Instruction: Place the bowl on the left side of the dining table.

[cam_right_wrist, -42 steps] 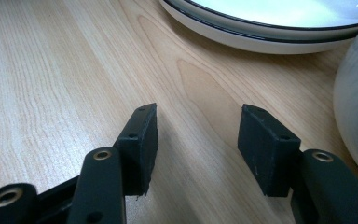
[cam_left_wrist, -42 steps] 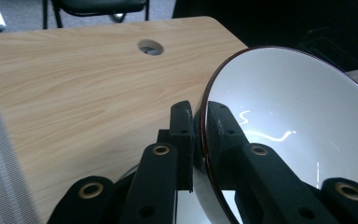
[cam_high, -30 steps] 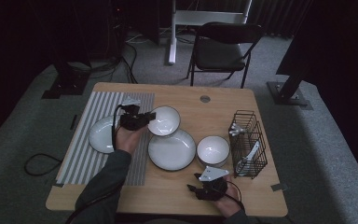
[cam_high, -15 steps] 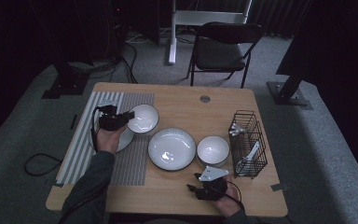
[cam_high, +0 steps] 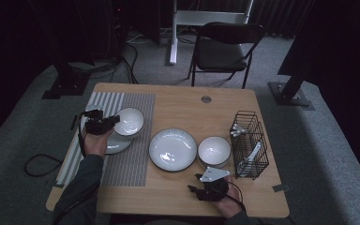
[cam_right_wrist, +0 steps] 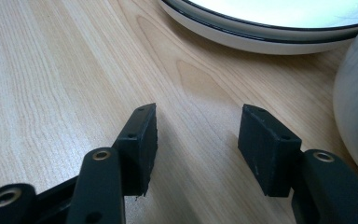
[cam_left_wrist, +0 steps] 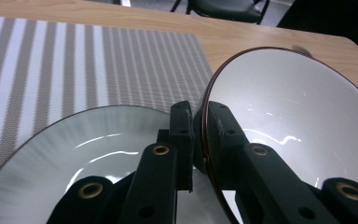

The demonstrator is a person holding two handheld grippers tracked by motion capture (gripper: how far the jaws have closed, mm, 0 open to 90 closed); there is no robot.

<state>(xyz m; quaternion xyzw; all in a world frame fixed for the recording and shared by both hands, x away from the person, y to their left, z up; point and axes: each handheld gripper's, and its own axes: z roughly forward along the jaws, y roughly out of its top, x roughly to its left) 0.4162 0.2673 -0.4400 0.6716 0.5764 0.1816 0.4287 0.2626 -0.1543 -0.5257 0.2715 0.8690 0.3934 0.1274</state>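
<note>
Left claw [cam_left_wrist: 198,135] clamps the rim of a tilted bowl [cam_left_wrist: 298,121] above a plate [cam_left_wrist: 84,154]; right claw [cam_right_wrist: 196,144] rests released on the surface [cam_right_wrist: 51,70].

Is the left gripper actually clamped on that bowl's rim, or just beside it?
Touching. In the left gripper view, the left gripper has both pads pressed against the bowl rim, one on each side.
</note>
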